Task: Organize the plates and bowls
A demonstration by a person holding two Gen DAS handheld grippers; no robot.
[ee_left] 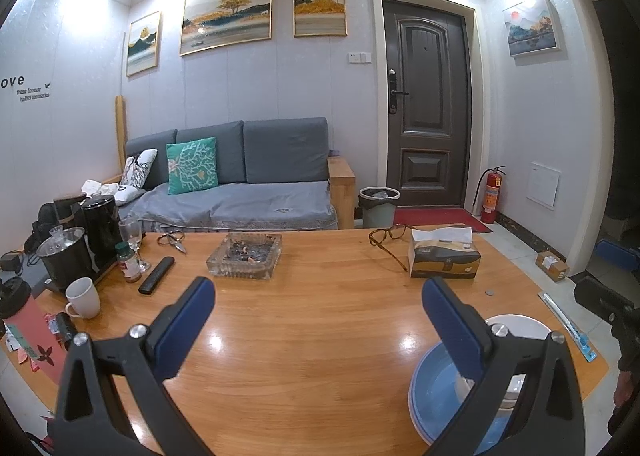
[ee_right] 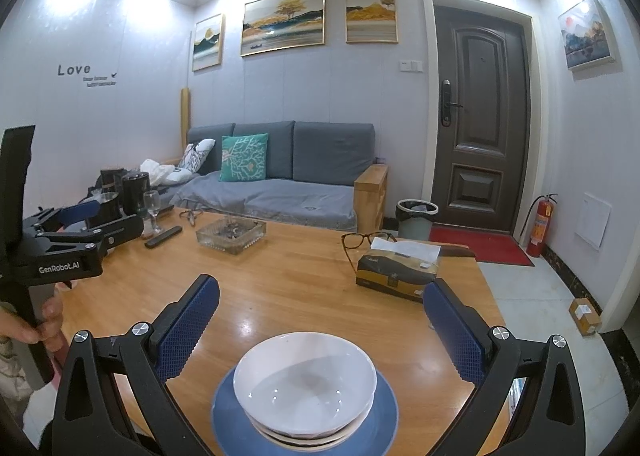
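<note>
A white bowl (ee_right: 305, 378) sits stacked on other dishes on a blue plate (ee_right: 228, 412) at the near edge of the wooden table (ee_right: 300, 280). My right gripper (ee_right: 320, 320) is open and empty, its fingers spread either side of the bowl and above it. In the left wrist view the blue plate (ee_left: 434, 388) and the white bowl's rim (ee_left: 520, 324) show at lower right, partly hidden by my right finger. My left gripper (ee_left: 318, 310) is open and empty over bare table, left of the stack. It also shows in the right wrist view (ee_right: 76, 223).
On the table stand a glass ashtray (ee_left: 244, 256), a tissue box (ee_left: 444, 256), glasses (ee_left: 390, 236), a remote (ee_left: 157, 275), a white mug (ee_left: 83, 298), a wine glass (ee_left: 134, 240), kettles (ee_left: 66, 256) and a pink bottle (ee_left: 28, 332). A grey sofa (ee_left: 256, 183) lies behind.
</note>
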